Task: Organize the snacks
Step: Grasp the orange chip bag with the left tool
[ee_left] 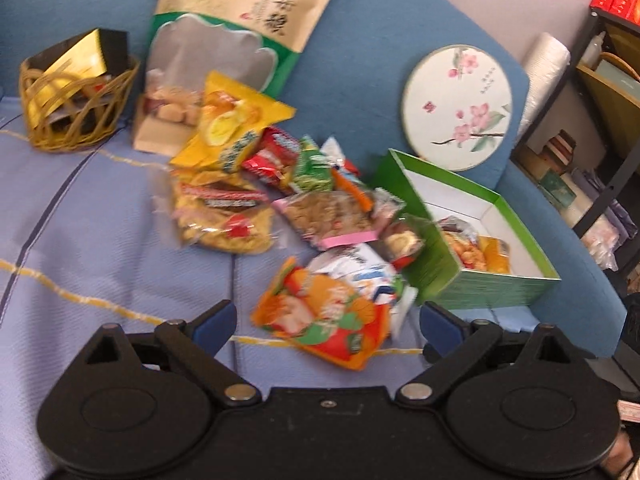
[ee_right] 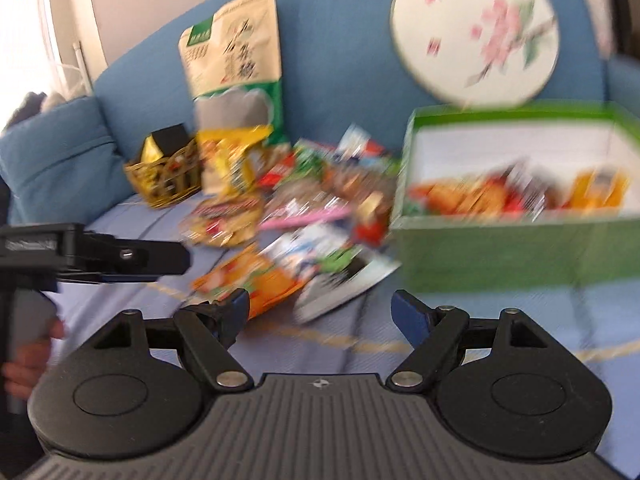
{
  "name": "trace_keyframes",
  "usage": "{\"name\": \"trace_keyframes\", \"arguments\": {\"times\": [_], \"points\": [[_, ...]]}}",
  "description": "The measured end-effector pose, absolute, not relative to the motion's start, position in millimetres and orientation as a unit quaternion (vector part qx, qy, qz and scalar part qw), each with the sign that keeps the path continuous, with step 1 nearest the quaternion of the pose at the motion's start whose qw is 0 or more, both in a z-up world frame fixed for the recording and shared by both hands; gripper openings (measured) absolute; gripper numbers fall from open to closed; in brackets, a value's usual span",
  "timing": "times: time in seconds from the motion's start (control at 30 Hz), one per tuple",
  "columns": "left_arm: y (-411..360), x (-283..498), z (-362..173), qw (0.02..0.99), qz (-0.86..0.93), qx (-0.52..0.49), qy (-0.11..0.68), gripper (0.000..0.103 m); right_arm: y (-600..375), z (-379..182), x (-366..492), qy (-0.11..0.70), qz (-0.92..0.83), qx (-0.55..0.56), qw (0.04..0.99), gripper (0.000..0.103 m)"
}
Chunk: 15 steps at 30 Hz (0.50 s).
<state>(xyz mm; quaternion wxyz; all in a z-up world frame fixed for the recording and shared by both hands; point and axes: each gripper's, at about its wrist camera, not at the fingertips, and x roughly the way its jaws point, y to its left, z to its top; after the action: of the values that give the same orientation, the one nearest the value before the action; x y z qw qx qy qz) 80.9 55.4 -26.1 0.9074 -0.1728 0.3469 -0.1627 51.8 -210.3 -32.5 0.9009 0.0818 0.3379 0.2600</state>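
A pile of snack packets (ee_left: 288, 192) lies on a blue sofa seat. An orange packet (ee_left: 324, 316) lies nearest, just ahead of my open, empty left gripper (ee_left: 326, 320). A green box (ee_left: 472, 236) with white inside stands to the right and holds a few snacks. In the blurred right wrist view the green box (ee_right: 516, 240) is ahead on the right with snacks in it, and the orange packet (ee_right: 248, 280) lies ahead left. My right gripper (ee_right: 320, 312) is open and empty. The left gripper (ee_right: 132, 258) shows at the left of that view.
A wicker basket (ee_left: 76, 104) with a gold and black box stands at the left. A large beige and green bag (ee_left: 248, 12) leans on the backrest. A round floral fan (ee_left: 456, 104) leans behind the box. Shelves (ee_left: 600, 120) stand at the right.
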Motion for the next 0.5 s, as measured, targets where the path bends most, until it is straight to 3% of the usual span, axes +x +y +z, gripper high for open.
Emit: {"name": "trace_keyframes", "arguments": {"times": [0.3, 0.33, 0.4, 0.5], "points": [[77.7, 115.1, -48.2, 0.879, -0.205, -0.235, 0.36, 0.101, -194.3, -50.6, 65.4, 0.366, 0.296, 0.174, 0.865, 0.103], [79.1, 119.5, -51.0, 0.874, -0.207, -0.243, 0.365, 0.096, -193.6, -52.7, 68.1, 0.369, 0.298, 0.184, 0.861, 0.099], [81.3, 127.6, -56.6, 0.864, -0.213, -0.255, 0.378, 0.076, -191.3, -56.3, 73.0, 0.374, 0.3, 0.199, 0.854, 0.093], [80.0, 132.8, -61.6, 0.853, -0.228, -0.254, 0.395, 0.068, -187.1, -58.1, 76.9, 0.38, 0.302, 0.201, 0.851, 0.084]]}}
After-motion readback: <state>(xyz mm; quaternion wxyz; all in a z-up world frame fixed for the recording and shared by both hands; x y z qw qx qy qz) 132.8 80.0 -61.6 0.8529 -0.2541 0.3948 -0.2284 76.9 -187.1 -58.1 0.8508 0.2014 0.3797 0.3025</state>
